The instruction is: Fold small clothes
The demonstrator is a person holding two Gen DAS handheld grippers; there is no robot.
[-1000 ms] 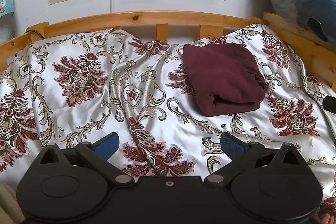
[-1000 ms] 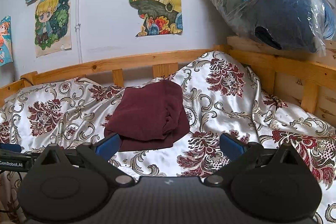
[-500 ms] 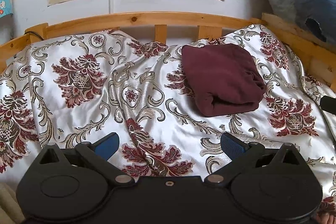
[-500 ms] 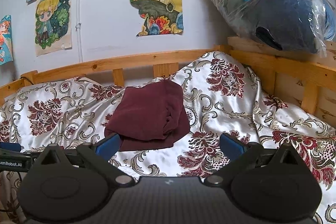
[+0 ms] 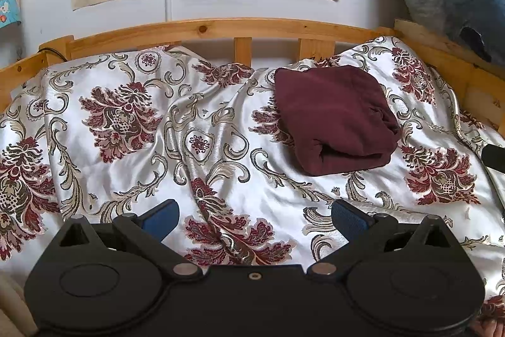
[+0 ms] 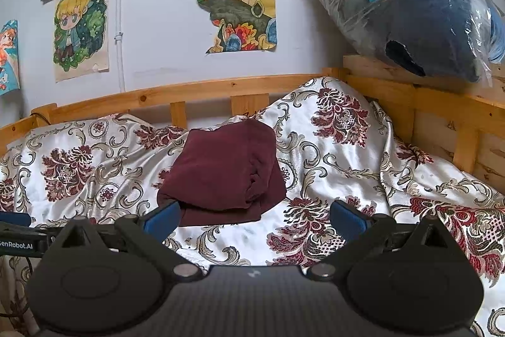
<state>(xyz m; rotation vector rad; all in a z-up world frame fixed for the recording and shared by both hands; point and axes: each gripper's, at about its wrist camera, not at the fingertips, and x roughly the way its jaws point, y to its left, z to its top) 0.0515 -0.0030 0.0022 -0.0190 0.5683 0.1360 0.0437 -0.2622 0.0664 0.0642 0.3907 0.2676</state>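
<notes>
While both grippers hang above the bed, the scene reads as follows.

Wall: white, hung with coloured drawings, a thin pipe running down it.
Bed frame: pale wood, railed along the far side and the right side.
Bedspread: shiny white cloth with dark red flowers and grey scrolls, rumpled, covering the whole bed.
Plastic bag: clear, stuffed with dark blue and bright blue fabric, resting on the right rail in the corner, with a dark bundle on top.
Garment: maroon, folded into a thick square, lying on the bedspread near the far rail, right of centre; nothing touches it.
Left gripper: jaws spread wide, nothing between the blue pads, over bare bedspread, well short of the garment.
Right gripper: jaws spread wide and empty, near the garment's front edge; whether the left pad touches the cloth cannot be told.
</notes>
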